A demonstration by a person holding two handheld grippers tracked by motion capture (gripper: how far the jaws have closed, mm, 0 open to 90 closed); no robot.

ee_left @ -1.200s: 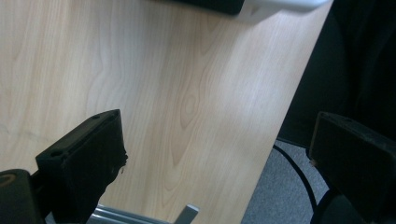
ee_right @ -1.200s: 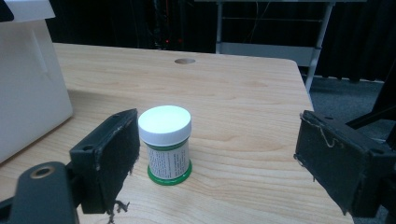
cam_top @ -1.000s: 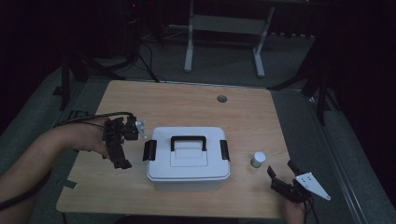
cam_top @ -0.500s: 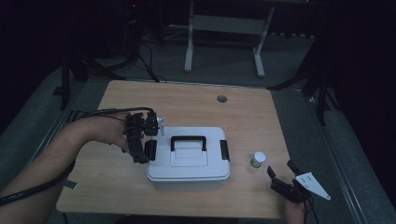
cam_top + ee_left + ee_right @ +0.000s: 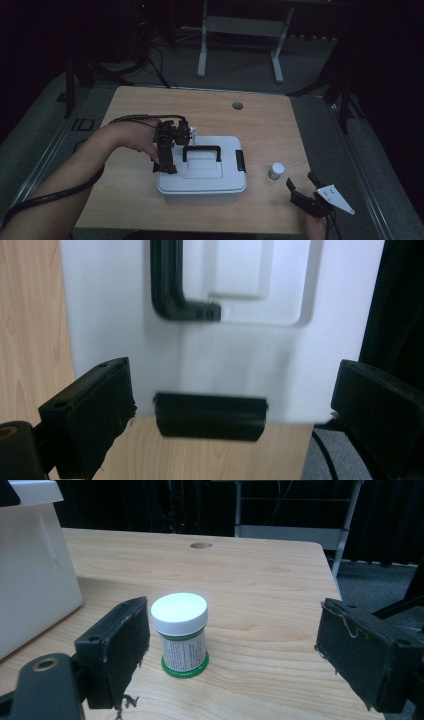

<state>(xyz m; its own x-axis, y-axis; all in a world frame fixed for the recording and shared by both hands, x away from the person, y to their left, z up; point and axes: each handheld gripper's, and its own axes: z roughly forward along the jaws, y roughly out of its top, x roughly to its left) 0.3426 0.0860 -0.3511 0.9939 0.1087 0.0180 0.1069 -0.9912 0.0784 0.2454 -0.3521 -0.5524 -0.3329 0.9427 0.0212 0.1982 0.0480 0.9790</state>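
Observation:
A white lidded box [image 5: 202, 172] with a black handle [image 5: 201, 149] sits mid-table. My left gripper [image 5: 165, 166] hangs over its left end, pointing down. In the left gripper view that gripper [image 5: 232, 390] is open, and the box's black side latch [image 5: 210, 416] lies between the jaws, untouched. The lid [image 5: 235, 357] and handle [image 5: 167, 287] show beyond it. A small white-capped bottle [image 5: 275, 171] with a green base stands right of the box. My right gripper [image 5: 302, 183] rests open near the front right edge. The bottle [image 5: 181, 630] stands just ahead of that gripper [image 5: 235, 630], nearer its left jaw.
A round cable hole [image 5: 237, 106] lies in the wooden table [image 5: 150, 105] at the back. The second latch [image 5: 240, 161] is on the box's right end. A cable [image 5: 50, 197] trails along the left forearm. A metal stand [image 5: 240, 25] is on the floor behind.
My left gripper has moved right from the table beside the box to over the box's left end and latch. The right gripper and the bottle have stayed put.

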